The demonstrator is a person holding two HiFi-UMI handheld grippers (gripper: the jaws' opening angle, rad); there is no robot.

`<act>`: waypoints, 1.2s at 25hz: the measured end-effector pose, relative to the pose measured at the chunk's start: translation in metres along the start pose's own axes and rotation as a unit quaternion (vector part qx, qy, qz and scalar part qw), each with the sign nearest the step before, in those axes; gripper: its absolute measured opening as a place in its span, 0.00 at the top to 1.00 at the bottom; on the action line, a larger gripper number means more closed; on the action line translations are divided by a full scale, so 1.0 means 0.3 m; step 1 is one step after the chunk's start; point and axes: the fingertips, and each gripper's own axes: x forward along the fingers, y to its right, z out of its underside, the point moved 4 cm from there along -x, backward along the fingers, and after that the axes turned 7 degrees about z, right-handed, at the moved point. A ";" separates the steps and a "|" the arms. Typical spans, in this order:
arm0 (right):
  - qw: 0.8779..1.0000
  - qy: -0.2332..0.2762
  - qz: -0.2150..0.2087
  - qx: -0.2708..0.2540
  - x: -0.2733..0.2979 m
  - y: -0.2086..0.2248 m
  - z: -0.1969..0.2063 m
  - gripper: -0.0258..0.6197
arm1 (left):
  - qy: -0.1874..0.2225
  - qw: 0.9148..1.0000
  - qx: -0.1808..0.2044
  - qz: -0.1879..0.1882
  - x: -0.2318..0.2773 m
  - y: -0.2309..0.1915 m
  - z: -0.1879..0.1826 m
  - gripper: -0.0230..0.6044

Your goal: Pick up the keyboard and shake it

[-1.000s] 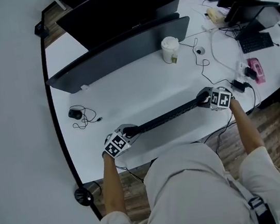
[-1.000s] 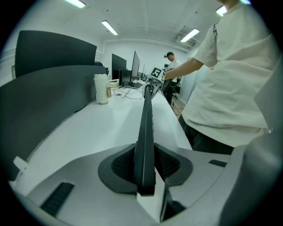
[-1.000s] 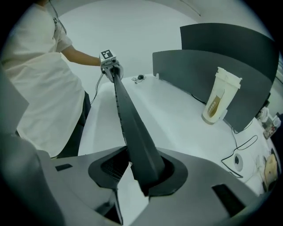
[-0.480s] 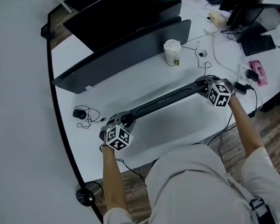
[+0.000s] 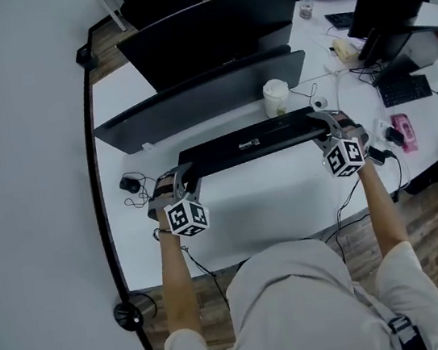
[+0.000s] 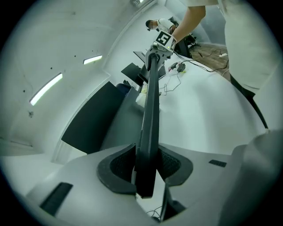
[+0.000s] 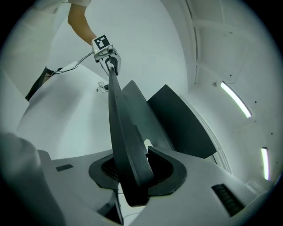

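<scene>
The long black keyboard [image 5: 255, 142] hangs in the air above the white desk [image 5: 272, 203], in front of the monitor, its broad face turned toward the head camera. My left gripper [image 5: 180, 186] is shut on its left end, my right gripper [image 5: 329, 126] on its right end. In the left gripper view the keyboard [image 6: 149, 114] runs edge-on from my left gripper [image 6: 146, 165], both pads pressing on it. In the right gripper view the keyboard [image 7: 121, 128] sits clamped in my right gripper [image 7: 132, 172], whose jaws have just been closing slightly on it.
A wide dark monitor [image 5: 206, 90] stands just behind the keyboard, with a white paper cup [image 5: 276, 96] at its right. A small black device with a cable [image 5: 129, 183] lies at the left. Another keyboard [image 5: 402, 88], a pink item [image 5: 403, 121] and cables fill the right side.
Both grippers have risen with the keyboard, lifting it off the desk and toward the monitor. It has rolled from edge-on to showing its broad face.
</scene>
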 end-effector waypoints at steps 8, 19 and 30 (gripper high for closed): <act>0.994 0.029 0.096 -0.033 -0.053 0.123 -0.072 0.72 | -0.020 0.995 0.040 -0.089 -0.092 -0.140 -0.055 0.76; 0.982 0.056 0.178 -0.032 -0.136 0.232 -0.165 0.73 | -0.038 0.980 0.090 -0.176 -0.217 -0.265 -0.127 0.76; 0.983 0.058 0.165 -0.062 -0.147 0.232 -0.182 0.73 | -0.022 0.981 0.077 -0.177 -0.186 -0.225 -0.087 0.77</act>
